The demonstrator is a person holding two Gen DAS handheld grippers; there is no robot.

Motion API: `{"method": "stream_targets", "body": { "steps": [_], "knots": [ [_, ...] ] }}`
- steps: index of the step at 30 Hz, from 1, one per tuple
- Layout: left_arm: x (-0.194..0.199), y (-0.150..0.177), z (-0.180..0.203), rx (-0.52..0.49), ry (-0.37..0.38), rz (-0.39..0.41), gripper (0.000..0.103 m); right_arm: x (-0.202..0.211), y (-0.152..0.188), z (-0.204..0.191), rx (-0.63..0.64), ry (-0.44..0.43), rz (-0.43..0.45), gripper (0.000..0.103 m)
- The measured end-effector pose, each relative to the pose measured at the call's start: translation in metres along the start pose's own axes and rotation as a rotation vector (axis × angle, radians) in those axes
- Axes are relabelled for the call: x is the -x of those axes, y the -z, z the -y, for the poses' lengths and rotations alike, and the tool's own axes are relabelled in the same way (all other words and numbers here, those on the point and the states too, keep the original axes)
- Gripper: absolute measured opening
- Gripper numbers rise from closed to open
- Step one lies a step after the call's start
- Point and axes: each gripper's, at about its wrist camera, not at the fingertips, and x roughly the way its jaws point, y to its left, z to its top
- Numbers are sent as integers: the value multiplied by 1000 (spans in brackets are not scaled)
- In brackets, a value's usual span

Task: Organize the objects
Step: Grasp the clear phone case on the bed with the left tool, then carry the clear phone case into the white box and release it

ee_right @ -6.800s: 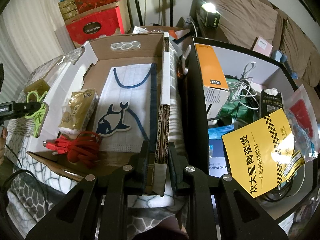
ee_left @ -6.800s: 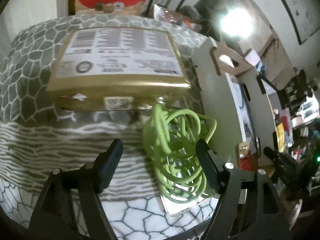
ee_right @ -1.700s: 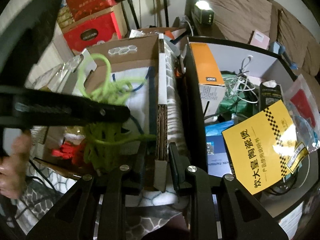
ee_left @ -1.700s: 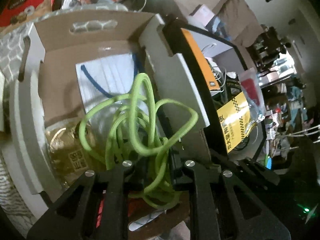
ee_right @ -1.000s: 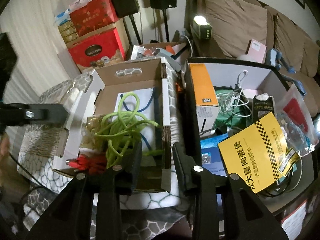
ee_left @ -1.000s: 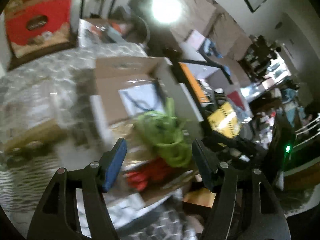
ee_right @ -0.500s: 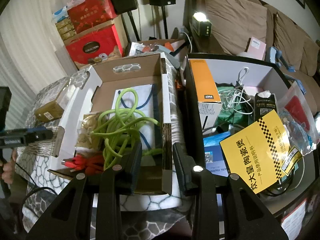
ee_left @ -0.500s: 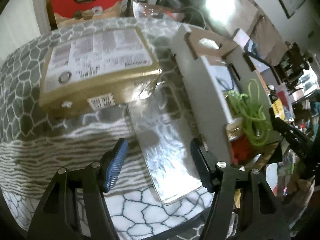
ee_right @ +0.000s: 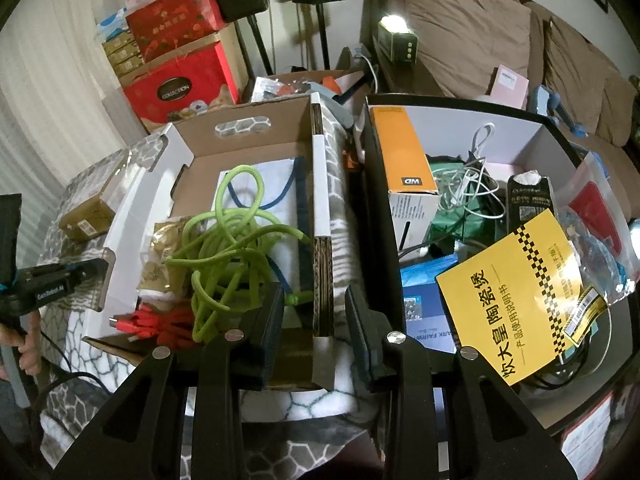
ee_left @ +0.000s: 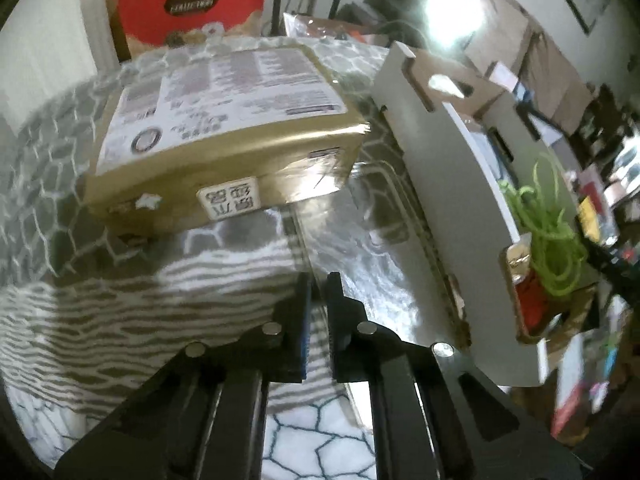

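On the far left, a gold box [ee_left: 224, 136] sits on the gray and white patterned blanket [ee_left: 80, 320]. Just in front of it is the left gripper [ee_left: 317, 280], low over a shiny clear plastic sheet [ee_left: 360, 240]. Its 2 fingers are pressed almost together, and the edge of the sheet runs right at their tips (if they pinch it, I cannot tell).

Next to the sheet is the open cardboard box [ee_right: 248, 148]. Inside it, the green cord [ee_right: 232, 240] lies in a loose tangle on a white bag with blue handles [ee_right: 280, 184]. A red cable [ee_right: 156, 324] and a small gold packet [ee_right: 164, 248] lie beside the cord.

The right gripper [ee_right: 314, 308] is wide open and holds nothing. The box's right wall [ee_right: 322, 216] stands between its 2 fingers.

Farther right is a black bin [ee_right: 532, 136] full of things, with a yellow booklet [ee_right: 516, 292] on top.
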Motion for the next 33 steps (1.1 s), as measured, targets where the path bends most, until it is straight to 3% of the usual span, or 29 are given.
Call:
{"method": "stream_targets", "body": {
  "steps": [7, 16, 25, 33],
  "knots": [
    [25, 4, -16, -21, 51, 7, 3, 0, 0, -2, 8, -3, 2, 32],
    [50, 18, -37, -69, 31, -8, 4, 2, -1, -3, 11, -3, 1, 32],
    [72, 19, -50, -2, 103, 49, 5, 1, -2, -6, 22, 10, -3, 32],
    [108, 1, -42, 50, 216, 128, 5, -2, -2, -5, 17, 15, -11, 32]
  ]
}}
